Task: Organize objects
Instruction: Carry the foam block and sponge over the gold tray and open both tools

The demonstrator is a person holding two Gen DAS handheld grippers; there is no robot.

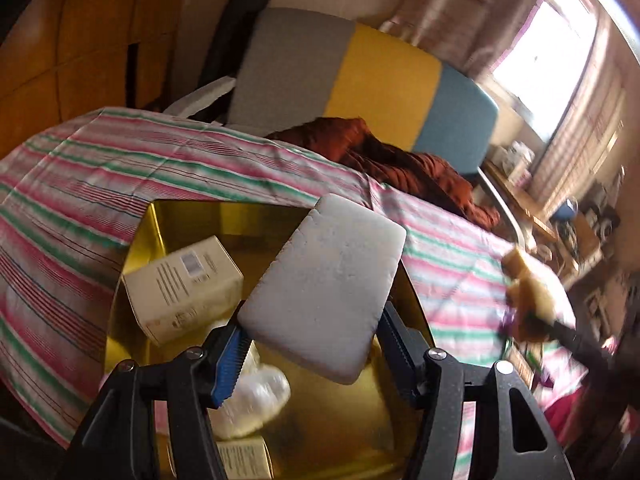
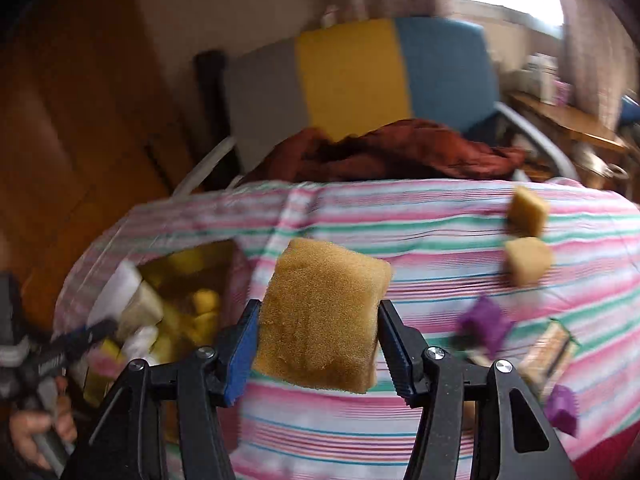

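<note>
My left gripper (image 1: 312,332) is shut on a white foam block (image 1: 326,288) and holds it above a gold tin box (image 1: 340,432). The tin holds a cream carton (image 1: 184,284), a white plastic wad (image 1: 252,400) and another carton (image 1: 244,458). My right gripper (image 2: 316,320) is shut on a tan sponge (image 2: 320,316) above the striped cloth. In the right wrist view the tin (image 2: 200,276) lies at the left with the left gripper (image 2: 86,334) over it. Two more tan sponges (image 2: 526,210) (image 2: 528,260) lie on the cloth at the right.
The striped pink, green and white cloth (image 2: 400,232) covers the table. Purple items (image 2: 484,324) (image 2: 562,408) and a small packet (image 2: 546,354) lie at the right. A chair (image 2: 352,76) with a rust-coloured garment (image 2: 400,148) stands behind the table. A wooden cabinet (image 1: 80,48) is at the left.
</note>
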